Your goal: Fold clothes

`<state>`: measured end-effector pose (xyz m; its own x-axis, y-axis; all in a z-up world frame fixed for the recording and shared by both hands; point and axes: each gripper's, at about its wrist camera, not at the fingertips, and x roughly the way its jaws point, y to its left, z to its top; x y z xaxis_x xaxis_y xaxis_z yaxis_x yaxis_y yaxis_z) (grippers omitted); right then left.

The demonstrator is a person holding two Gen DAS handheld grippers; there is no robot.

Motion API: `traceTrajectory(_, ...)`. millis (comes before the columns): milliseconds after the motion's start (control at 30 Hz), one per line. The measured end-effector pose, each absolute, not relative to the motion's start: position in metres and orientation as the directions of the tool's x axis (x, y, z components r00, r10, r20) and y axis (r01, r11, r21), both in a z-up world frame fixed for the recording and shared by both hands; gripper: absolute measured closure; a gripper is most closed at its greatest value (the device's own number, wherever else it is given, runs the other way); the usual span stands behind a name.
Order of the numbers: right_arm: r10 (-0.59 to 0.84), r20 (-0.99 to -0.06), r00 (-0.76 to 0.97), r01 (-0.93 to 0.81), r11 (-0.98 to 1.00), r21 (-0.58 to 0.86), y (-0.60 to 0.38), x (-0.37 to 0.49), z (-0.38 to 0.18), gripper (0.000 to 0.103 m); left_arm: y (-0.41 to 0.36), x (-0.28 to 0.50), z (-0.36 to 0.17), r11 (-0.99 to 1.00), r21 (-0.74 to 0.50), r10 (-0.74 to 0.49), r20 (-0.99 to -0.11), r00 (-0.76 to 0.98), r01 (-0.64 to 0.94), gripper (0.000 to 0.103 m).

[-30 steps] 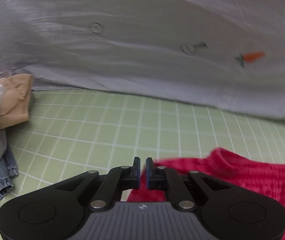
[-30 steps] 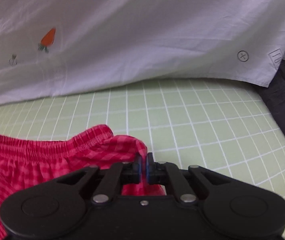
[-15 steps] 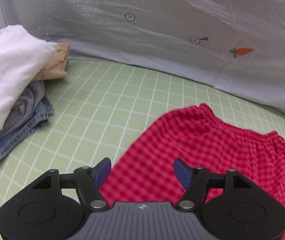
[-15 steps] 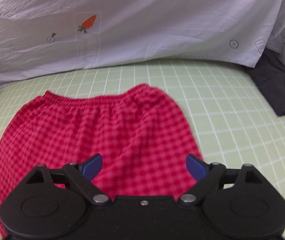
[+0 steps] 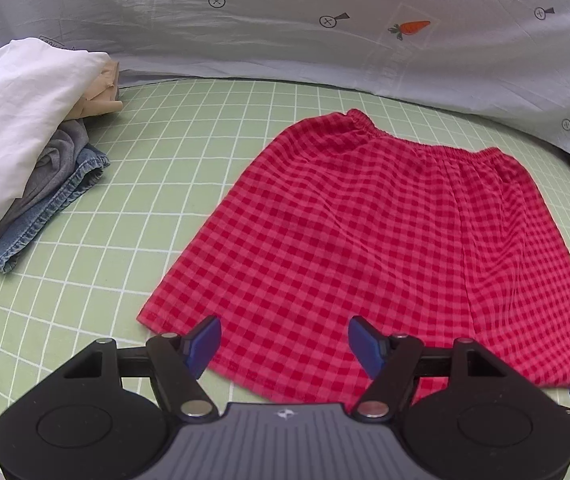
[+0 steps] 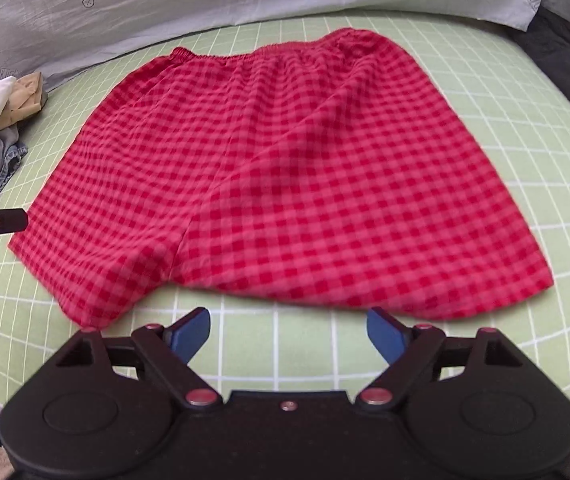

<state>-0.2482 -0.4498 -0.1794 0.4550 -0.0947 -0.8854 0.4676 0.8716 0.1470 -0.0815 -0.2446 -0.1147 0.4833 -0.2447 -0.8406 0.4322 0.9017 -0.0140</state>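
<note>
I had both tools spread wide and holding nothing: left tool over the hem of the red checked shorts, right tool just short of it, shorts flat on the green grid surface.

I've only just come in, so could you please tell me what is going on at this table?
A person is folding clothes with two handheld tools. Red checked shorts lie spread flat on the green grid mat, waistband at the far side. The left tool hovers open over the near hem, and the right tool hovers open just short of it. Neither grips anything. A pile of clothes sits at the left.
</note>
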Motion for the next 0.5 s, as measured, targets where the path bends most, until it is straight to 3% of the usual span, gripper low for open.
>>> traceTrajectory(133,-0.074,-0.895,0.439,0.481,0.861,0.165,-0.442,-0.253,-0.197,0.022,-0.231,-0.095,-0.116,0.897,0.006,-0.231,-0.846,0.48,0.443,0.032)
traceTrajectory(400,-0.2,-0.848,0.49,0.477,0.876,0.068,-0.445,-0.248,-0.207,0.028,-0.21,-0.11,-0.118,0.908,0.034,-0.19,-0.854,0.485,0.417,0.032)
traceTrajectory(500,-0.235,-0.823,0.517,0.472,0.88,0.045,-0.45,-0.244,-0.204,0.04,-0.207,-0.115,-0.121,0.908,0.034,-0.184,-0.863,0.471,0.418,0.031)
